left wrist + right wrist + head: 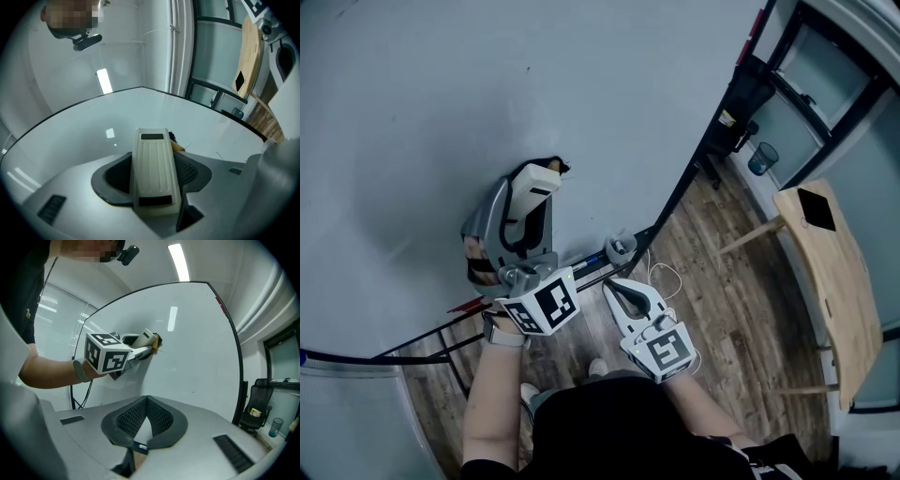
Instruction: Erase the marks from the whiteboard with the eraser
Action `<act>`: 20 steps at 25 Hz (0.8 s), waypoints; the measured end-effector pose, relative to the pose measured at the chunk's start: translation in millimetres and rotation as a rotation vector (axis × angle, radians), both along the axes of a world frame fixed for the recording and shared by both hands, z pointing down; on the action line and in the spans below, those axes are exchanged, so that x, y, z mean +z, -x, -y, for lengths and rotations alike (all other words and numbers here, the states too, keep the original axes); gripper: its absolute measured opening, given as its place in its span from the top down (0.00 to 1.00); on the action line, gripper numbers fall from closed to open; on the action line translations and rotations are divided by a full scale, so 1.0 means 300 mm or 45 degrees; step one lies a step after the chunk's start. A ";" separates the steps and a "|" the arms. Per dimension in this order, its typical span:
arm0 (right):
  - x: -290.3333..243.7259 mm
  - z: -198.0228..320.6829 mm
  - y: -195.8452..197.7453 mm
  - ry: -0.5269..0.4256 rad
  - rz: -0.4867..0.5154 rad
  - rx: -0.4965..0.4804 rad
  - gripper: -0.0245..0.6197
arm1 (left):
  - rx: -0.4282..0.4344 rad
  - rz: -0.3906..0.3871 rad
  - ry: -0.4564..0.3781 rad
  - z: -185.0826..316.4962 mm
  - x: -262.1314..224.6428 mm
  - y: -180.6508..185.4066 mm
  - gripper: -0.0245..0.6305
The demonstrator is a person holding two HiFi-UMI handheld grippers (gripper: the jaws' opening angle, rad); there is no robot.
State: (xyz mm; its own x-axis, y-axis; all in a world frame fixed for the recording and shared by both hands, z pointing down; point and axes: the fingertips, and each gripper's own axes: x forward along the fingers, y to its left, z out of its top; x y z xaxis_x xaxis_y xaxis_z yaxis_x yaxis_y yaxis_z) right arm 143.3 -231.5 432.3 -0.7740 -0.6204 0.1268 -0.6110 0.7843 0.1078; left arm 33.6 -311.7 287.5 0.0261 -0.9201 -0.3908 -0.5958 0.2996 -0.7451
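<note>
The right claw (613, 285) is sitting low in front of the person's body over the wood floor (722, 309). In the right gripper view (146, 400) its jaws are meeting at the tips with nothing gripped between them. It is pointing toward the lower edge of the whiteboard (487, 94) and is not touching it.

Just to its left and a little farther out, the left claw (514, 217) is clamping a cream-coloured eraser (532, 187). In the left gripper view the jaws of this claw (153, 161) are pressing on the eraser (154, 168) from both sides. The eraser's ribbed back is facing the camera and its far end is sticking out past the jaws. That far end is pressing against the whiteboard (70, 140) in its lower part, above the tray rail. The right gripper view is showing the same contact, the eraser (148, 338) meeting the whiteboard (187, 343). A dark and tan bit is showing at the eraser's tip, and I cannot tell what it is.

The board around it is looking mostly clean, with only a tiny dark speck (527, 67) higher up.

Farther right, a black office chair (741, 112) and a blue cup (762, 157) are standing by the window. A wooden counter (839, 300) is carrying a flat black item (816, 208).
</note>
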 end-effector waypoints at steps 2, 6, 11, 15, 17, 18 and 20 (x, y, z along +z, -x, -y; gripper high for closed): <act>0.004 0.010 -0.036 0.011 0.003 0.031 0.92 | 0.013 0.031 0.010 0.020 0.036 -0.043 0.56; 0.010 0.031 -0.125 0.027 -0.017 0.110 0.92 | 0.039 0.084 0.042 0.065 0.116 -0.131 0.56; 0.037 0.031 -0.184 0.036 -0.039 0.170 0.92 | 0.068 0.184 0.137 0.131 0.237 -0.218 0.56; 0.046 0.034 -0.232 0.063 -0.046 0.227 0.92 | 0.073 0.240 0.165 0.142 0.265 -0.245 0.56; 0.043 0.033 -0.229 0.060 -0.045 0.221 0.92 | 0.071 0.254 0.170 0.137 0.257 -0.241 0.56; 0.038 0.030 -0.218 0.050 -0.039 0.206 0.92 | 0.065 0.255 0.172 0.133 0.247 -0.235 0.56; 0.028 0.025 -0.196 0.045 -0.037 0.192 0.92 | 0.049 0.235 0.163 0.119 0.210 -0.212 0.56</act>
